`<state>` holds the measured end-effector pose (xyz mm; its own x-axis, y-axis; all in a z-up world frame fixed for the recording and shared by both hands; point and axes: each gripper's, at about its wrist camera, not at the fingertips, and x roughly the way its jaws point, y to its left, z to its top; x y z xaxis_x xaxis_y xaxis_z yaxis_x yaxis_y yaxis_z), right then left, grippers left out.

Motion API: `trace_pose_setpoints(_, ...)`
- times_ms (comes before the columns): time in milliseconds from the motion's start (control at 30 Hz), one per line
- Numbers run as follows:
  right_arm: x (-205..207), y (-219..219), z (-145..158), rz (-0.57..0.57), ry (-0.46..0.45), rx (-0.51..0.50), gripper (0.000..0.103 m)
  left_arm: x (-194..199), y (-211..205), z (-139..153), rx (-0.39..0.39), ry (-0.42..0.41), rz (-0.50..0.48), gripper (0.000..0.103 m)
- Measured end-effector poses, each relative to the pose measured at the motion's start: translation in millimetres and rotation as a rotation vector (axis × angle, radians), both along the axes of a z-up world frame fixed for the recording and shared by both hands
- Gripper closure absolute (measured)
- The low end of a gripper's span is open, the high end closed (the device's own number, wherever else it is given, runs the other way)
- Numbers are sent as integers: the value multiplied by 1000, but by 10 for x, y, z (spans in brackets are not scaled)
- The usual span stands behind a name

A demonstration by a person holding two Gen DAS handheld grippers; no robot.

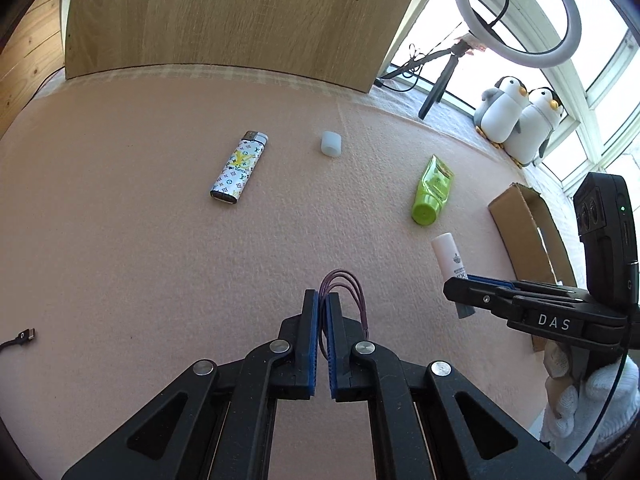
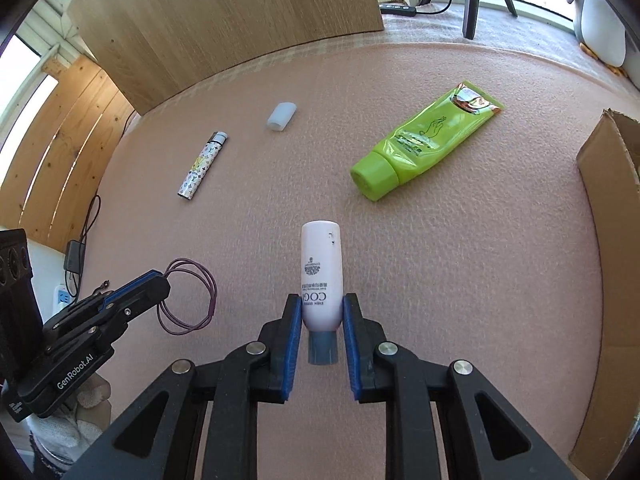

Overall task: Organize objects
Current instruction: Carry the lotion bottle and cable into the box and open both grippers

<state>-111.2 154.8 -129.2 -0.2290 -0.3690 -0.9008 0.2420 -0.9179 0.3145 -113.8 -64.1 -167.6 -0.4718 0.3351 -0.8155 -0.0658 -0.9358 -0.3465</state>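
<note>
A pale wooden panel (image 1: 224, 16) stands upright at the far edge of the pink felt surface (image 1: 120, 220). Left of the panel runs a wall of knotty wood planks (image 2: 52, 148). Right of the panel, bright daylight pours through white-framed windows (image 1: 592, 92). On the sill just right of the panel a ring light (image 1: 516, 12) stands on a small black tripod (image 1: 434, 96), and beyond it sit two plush penguins (image 1: 520, 120), pressed side by side.
</note>
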Motion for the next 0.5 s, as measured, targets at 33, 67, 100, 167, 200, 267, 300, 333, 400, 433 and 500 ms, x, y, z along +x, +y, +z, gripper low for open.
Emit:
trace_pose_setpoints(33,33,44,40,-3,7,-4,85,42,9,53,5,9,2,100)
trace_pose_setpoints(67,65,100,81,-8,13,-8,85,78,20,100,5,17,5,100)
trace_pose_setpoints(100,90,168,127,-14,20,-13,85,106,36,152,11,25,6,100)
trace_pose_setpoints(167,159,316,202,-34,34,-25,85,135,96,257,22,45,5,100)
trace_pose_setpoints(200,187,409,239,-46,41,-29,85,144,142,310,24,57,2,100)
trace_pose_setpoints(267,242,586,307,-69,56,-33,85,158,254,403,23,76,-11,100)
trace_pose_setpoints(300,268,659,338,-83,62,-34,85,158,328,446,31,83,-19,100)
trace_pose_setpoints(333,293,756,373,-95,68,-36,85,145,418,484,37,90,-30,100)
trace_pose_setpoints(400,343,935,445,-117,86,-27,85,136,619,562,38,105,-61,100)
trace_pose_setpoints(433,345,1008,480,-129,98,-17,85,127,723,590,41,112,-77,100)
trace_pose_setpoints(500,385,1221,549,-157,122,0,85,86,988,642,44,124,-109,100)
